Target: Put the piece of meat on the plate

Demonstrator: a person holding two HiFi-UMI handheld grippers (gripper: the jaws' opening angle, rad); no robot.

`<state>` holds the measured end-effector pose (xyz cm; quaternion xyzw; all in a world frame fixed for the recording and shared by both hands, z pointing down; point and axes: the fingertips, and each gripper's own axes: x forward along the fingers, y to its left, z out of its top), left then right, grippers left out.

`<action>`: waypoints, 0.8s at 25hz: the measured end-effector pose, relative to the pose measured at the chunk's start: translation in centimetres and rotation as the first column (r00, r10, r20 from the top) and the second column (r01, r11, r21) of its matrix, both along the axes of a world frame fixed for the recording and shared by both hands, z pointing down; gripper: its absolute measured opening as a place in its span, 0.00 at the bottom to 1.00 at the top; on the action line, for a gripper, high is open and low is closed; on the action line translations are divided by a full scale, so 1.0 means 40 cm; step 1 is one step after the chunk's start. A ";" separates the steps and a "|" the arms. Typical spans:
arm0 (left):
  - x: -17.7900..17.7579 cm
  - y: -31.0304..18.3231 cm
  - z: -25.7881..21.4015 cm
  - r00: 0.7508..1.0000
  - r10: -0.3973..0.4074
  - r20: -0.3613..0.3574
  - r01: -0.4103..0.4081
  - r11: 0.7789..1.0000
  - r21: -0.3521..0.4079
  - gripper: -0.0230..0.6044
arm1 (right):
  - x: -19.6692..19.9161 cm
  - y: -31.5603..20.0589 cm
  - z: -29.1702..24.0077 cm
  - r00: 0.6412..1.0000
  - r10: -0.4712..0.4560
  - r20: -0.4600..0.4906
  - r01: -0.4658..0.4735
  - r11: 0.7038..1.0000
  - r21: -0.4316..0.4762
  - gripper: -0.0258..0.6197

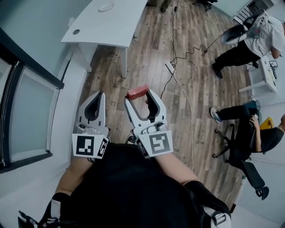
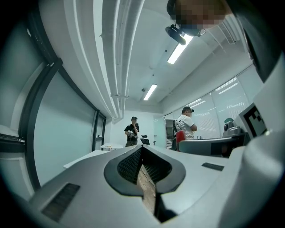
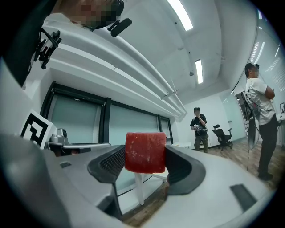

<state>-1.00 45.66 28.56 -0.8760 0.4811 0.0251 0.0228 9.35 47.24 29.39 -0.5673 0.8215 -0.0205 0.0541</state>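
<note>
While the meat point(image 3: 144, 152) is gripped and up in the air, it's nowhere close to the plate point(image 1: 106, 7) yet, so call this roughly the halfway mark. The right gripper point(image 3: 144, 163) has its jaws spread wide and clamped on the red chunk, one pad on each side. The chunk sits right at the tips and sticks up a bit above them. In the head view this gripper is held level in front of the person's chest, above the floor point(image 1: 147, 53) and not above any table. The left gripper point(image 2: 142, 151) is just beside it on the left, jaws closed together with nothing between them, so it's just along for the ride.

What looks like the plate is a pale oval on the white table point(image 1: 116, 26), toward that table's far end and well apart from both grippers. Nothing seems to be on it, though it's too small in the view to be sure.

So the pickup is done. What's left is to carry the meat over to the table, get it above the plate, lower it and open the jaws. The hold is out at the very tips, so a slow, steady carry seems smart.
</note>
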 end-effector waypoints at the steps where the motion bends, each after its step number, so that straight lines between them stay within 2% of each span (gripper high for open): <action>1: 0.009 0.003 0.005 1.000 -0.003 -0.001 0.003 1.000 0.001 0.04 | 0.008 0.001 0.007 1.000 -0.004 -0.009 0.004 1.000 -0.006 0.48; 4: 0.035 0.005 0.019 1.000 -0.002 0.008 0.003 1.000 -0.009 0.04 | 0.026 0.003 0.024 1.000 -0.014 0.001 0.014 1.000 -0.023 0.48; 6: 0.047 0.002 0.018 1.000 0.001 0.014 -0.001 1.000 -0.007 0.04 | 0.038 0.000 0.016 1.000 -0.014 0.008 0.014 1.000 -0.003 0.48; 15: 0.049 -0.064 0.012 0.999 -0.028 0.020 0.028 1.000 -0.012 0.04 | 0.051 -0.044 0.014 0.999 -0.026 0.031 0.026 1.000 -0.005 0.48; 20: 0.069 -0.112 0.011 0.999 -0.008 0.032 0.008 1.000 -0.004 0.04 | 0.061 -0.100 0.007 1.000 -0.023 0.004 0.023 1.000 0.002 0.48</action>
